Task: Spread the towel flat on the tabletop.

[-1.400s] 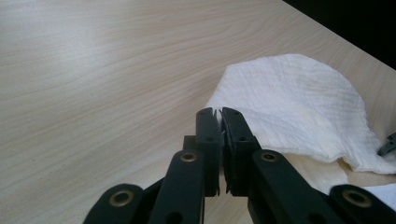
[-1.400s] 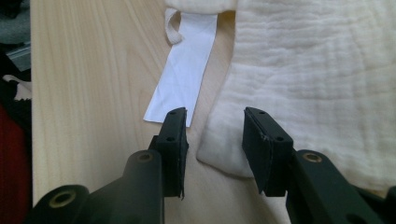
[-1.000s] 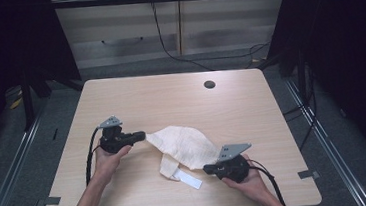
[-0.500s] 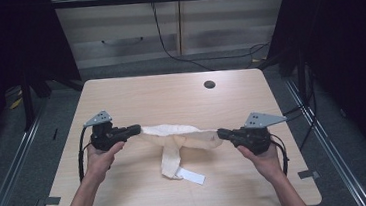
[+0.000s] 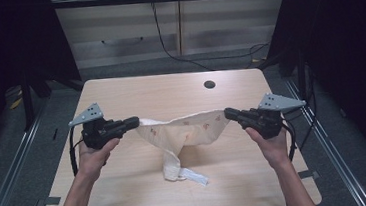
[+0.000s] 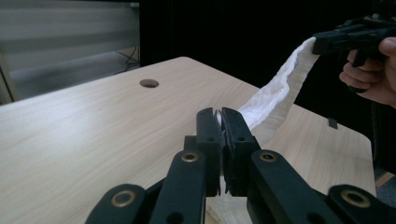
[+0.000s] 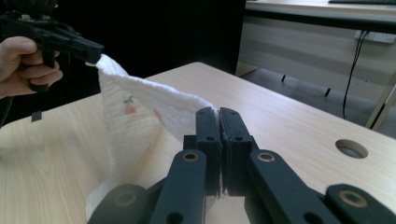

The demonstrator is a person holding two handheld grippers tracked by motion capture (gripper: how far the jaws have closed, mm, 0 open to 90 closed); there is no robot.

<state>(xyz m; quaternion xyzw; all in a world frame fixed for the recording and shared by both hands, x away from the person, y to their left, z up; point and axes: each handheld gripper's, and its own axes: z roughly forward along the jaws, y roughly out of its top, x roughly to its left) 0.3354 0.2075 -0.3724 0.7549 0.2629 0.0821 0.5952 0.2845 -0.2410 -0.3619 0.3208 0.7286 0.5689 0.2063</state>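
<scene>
A cream cloth (image 5: 183,130) with small printed motifs hangs stretched between my two grippers above the wooden table (image 5: 170,91). Its lower end with a white label (image 5: 193,176) trails on the tabletop. My left gripper (image 5: 135,121) is shut on the cloth's left corner, and my right gripper (image 5: 228,113) is shut on its right corner. In the left gripper view the jaws (image 6: 221,116) pinch the cloth (image 6: 275,95), which runs off to the other gripper (image 6: 327,44). In the right gripper view the jaws (image 7: 218,114) clamp the cloth (image 7: 140,116), whose far corner is held by the other gripper (image 7: 91,51).
A round cable hole (image 5: 209,84) sits in the table near its far edge. Metal rails (image 5: 19,147) run along the floor on both sides of the table. A cabinet (image 5: 164,29) with trailing cables stands behind.
Both grippers have risen and moved apart, lifting the cloth from a crumpled heap on the table into a stretched span, with one end still trailing on the top.
</scene>
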